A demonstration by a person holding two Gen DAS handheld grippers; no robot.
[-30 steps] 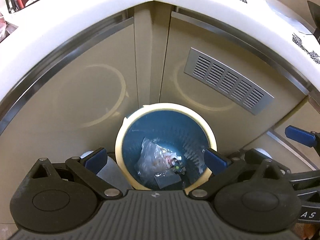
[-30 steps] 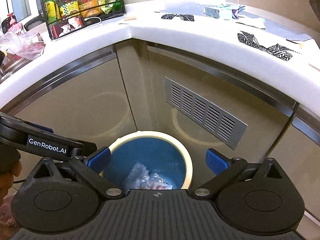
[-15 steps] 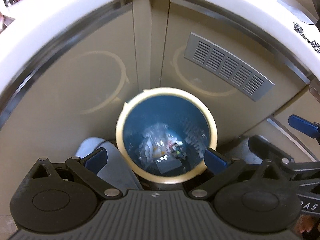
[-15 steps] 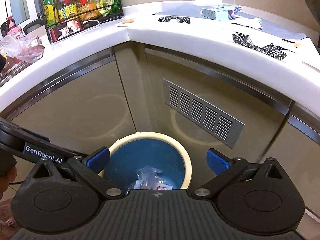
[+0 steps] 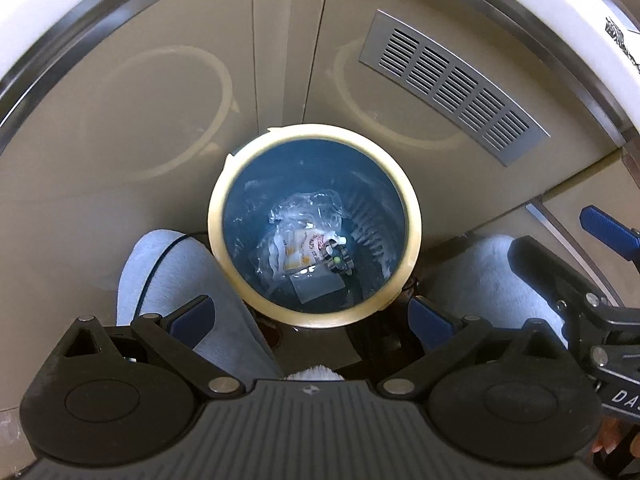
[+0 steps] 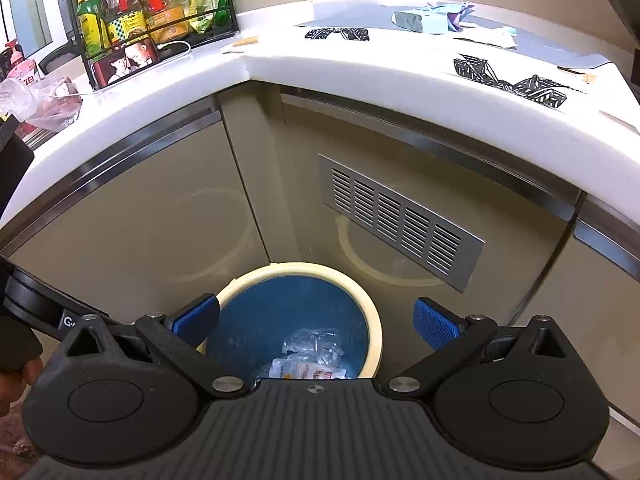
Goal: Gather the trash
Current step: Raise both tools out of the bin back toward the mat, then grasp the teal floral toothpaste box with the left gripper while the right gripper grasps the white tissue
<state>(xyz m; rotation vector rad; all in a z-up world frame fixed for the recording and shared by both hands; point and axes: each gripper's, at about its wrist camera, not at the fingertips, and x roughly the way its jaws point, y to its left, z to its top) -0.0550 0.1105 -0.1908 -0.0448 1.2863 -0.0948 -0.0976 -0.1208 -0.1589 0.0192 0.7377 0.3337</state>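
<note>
Blue inside and cream at the rim, a round bin [image 5: 412,216] is seen standing on the floor in the corner where two beige cabinet doors [image 5: 120,128] meet. At its bottom a heap of trash [image 5: 304,240] is gathered: crumpled clear plastic wrap, a printed packet and a flat grey piece just beside it.

The left gripper [image 5: 310,320] is held above the near edge of the bin, its blue-padded fingers [image 5: 192,318] spread wide, with nothing between them. Pale trouser legs [image 5: 176,276] are seen under it, one on each side of the bin. At the right edge of the left view part of the right gripper is visible.

The right gripper [image 6: 316,320] is also held over the bin, looking at it from the side and higher up. Its blue pads [image 6: 436,322] are wide apart as well, and nothing is gripped.

A metal vent grille [image 6: 400,220] is set into the right-hand door. Above the doors runs a white counter [image 6: 360,76], on which black patterned scraps [image 6: 508,76], a teal bundle [image 6: 432,20] and a wire rack of bottles [image 6: 148,20] can be made out. A crumpled clear bag [image 6: 36,100] lies at the counter's far left.
</note>
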